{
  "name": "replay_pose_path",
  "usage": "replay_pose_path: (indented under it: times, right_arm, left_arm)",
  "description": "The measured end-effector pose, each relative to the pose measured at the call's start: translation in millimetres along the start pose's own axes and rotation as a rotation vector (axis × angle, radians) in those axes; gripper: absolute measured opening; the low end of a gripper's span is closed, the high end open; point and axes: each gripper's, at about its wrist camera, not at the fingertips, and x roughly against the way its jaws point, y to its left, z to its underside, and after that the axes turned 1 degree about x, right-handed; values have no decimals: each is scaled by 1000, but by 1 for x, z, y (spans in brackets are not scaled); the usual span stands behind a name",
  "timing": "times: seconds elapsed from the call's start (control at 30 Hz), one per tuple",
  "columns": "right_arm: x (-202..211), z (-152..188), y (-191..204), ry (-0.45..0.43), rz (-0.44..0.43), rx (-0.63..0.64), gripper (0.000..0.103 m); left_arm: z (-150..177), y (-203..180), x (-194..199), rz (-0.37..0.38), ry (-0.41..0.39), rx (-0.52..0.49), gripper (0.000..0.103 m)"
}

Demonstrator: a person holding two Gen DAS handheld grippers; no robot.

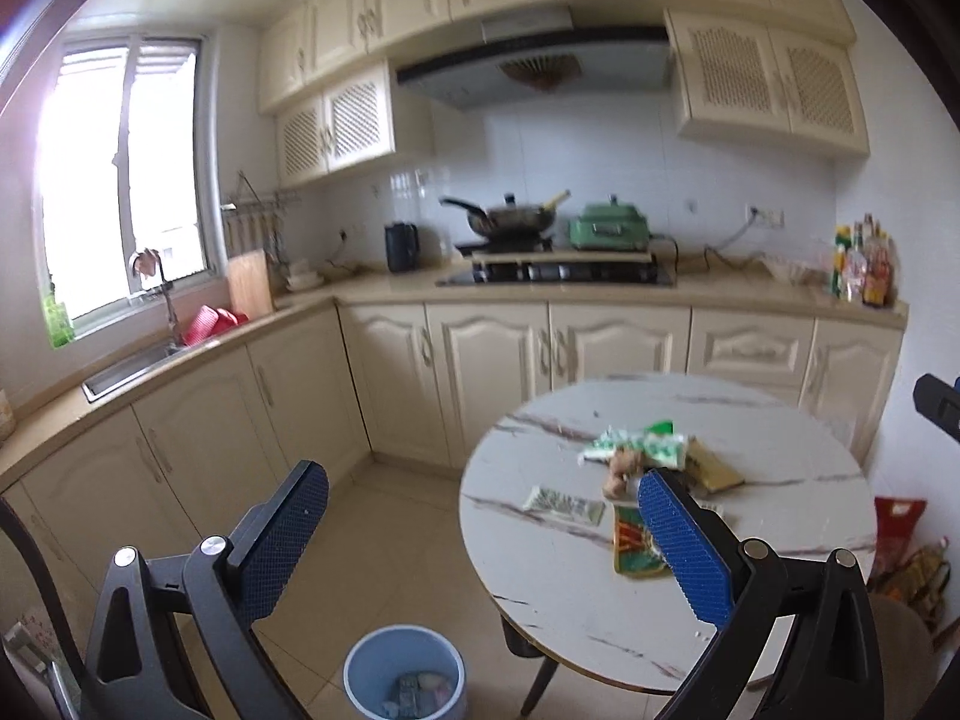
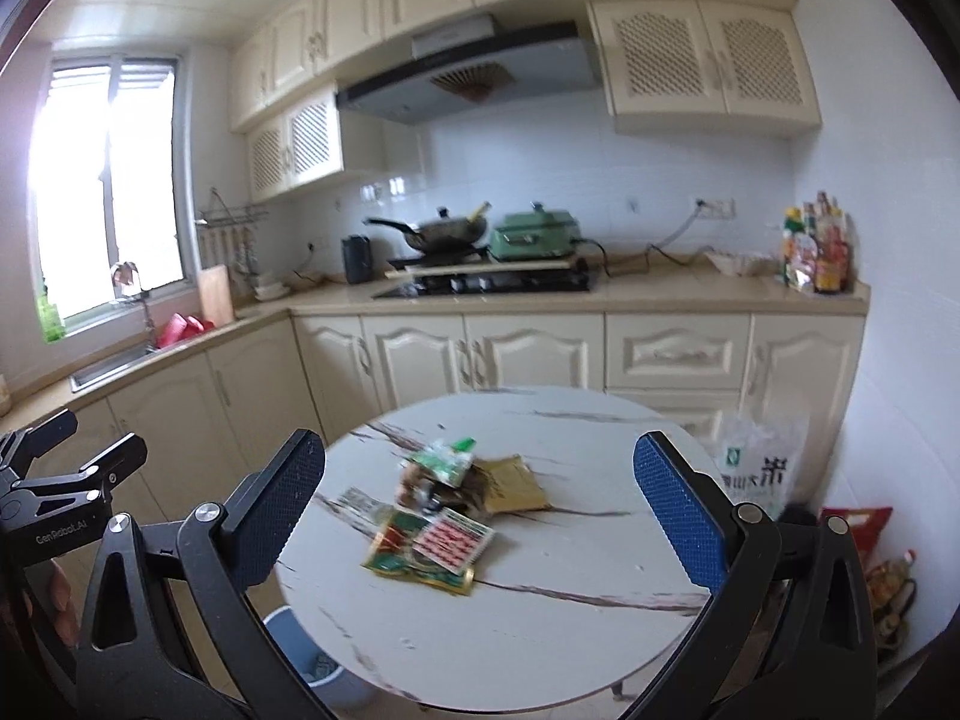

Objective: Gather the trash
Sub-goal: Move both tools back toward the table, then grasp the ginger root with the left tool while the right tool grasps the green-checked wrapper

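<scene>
A pile of snack wrappers (image 2: 447, 504) lies on the round marble table (image 2: 540, 630): green-white packets, a gold packet (image 2: 519, 483), a red-white packet (image 2: 450, 543). The pile also shows in the left wrist view (image 1: 648, 462) on the table (image 1: 570, 600), with a flat wrapper (image 1: 561, 504) beside it. A blue trash bin (image 1: 405, 678) with some trash inside stands on the floor left of the table; its rim shows in the right wrist view (image 2: 312, 660). My left gripper (image 1: 483, 534) is open and empty, above the floor and table edge. My right gripper (image 2: 480, 507) is open and empty, above the table.
Cream kitchen cabinets line the far walls, with a stove and wok (image 1: 516, 219), a green pot (image 1: 609, 228) and a sink (image 1: 132, 366) at left. A white bag (image 2: 759, 468) and red bags (image 2: 858, 531) stand on the floor right of the table.
</scene>
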Motion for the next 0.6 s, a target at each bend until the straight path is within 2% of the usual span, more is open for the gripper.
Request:
replay_pose_path:
  times: [0.1, 0.27, 0.37, 0.6]
  right_arm:
    - [-29, 7, -14, 69, 21, 1, 103]
    - [-84, 19, -33, 186, 24, -2, 103]
    - [-116, 27, -39, 247, 26, 2, 103]
    - [-190, 36, -50, 371, 10, 1, 103]
  left_arm:
    - [-8, -9, -33, 17, 67, -12, 102]
    - [-34, -30, -111, 114, 185, -49, 102]
    - [-48, -47, -155, 146, 251, -60, 102]
    - [-66, -80, -243, 253, 360, -65, 102]
